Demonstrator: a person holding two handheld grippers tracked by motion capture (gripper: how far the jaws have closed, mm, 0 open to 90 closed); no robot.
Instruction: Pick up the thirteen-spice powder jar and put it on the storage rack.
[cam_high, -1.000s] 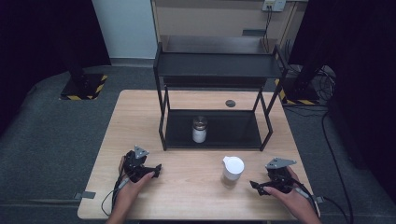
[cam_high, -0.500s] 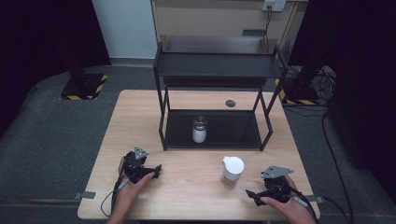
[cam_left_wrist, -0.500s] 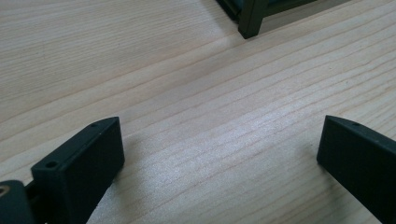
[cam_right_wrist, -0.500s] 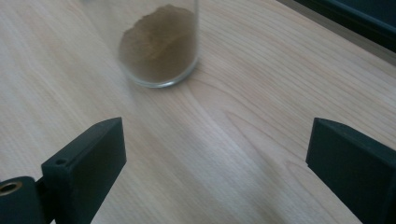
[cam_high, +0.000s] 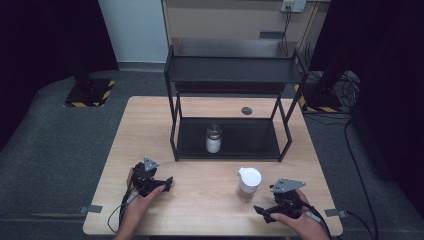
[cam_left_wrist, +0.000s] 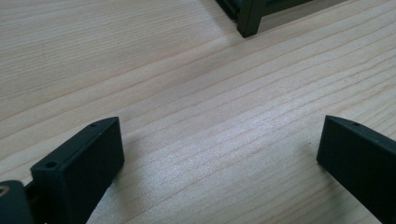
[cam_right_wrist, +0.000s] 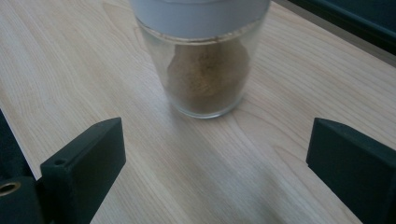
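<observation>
right gripper (cam_right_wrist: 215, 154), blocky black jaws wide, faces round white-lidded glass jar (cam_right_wrist: 205, 56) on grained wood.

Pale wood-grain tabletop (cam_high: 200, 200); black metal shelf rack (cam_high: 230, 70); clear glass jar (cam_right_wrist: 205, 70) with a white lid, brown powder inside; black tools.

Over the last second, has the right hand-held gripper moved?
Yes. The right hand-held gripper has slid toward the near table edge and slightly left, ending nearer the white-lidded jar.

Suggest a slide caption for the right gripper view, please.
Open right gripper facing a white-lidded glass jar of brown powder.
</observation>
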